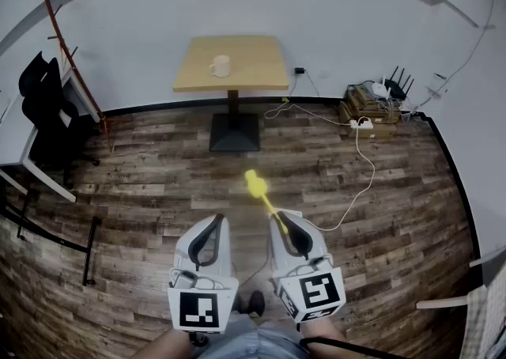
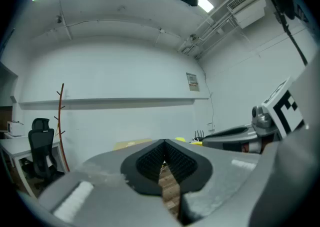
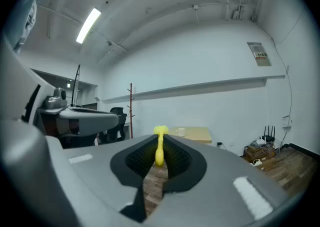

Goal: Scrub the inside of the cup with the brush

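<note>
A white cup stands on a small wooden table far ahead across the room; it also shows small as the cup in the right gripper view. My right gripper is shut on the handle of a yellow brush, whose head points forward toward the table. The same brush rises between the black pads. Beside it, my left gripper is shut and holds nothing; its pads meet at the tips.
Wood-plank floor lies between me and the table. A black office chair and a red coat stand are at the left by a white desk. Boxes with a router and a power strip sit by the right wall, and a white cable trails over the floor.
</note>
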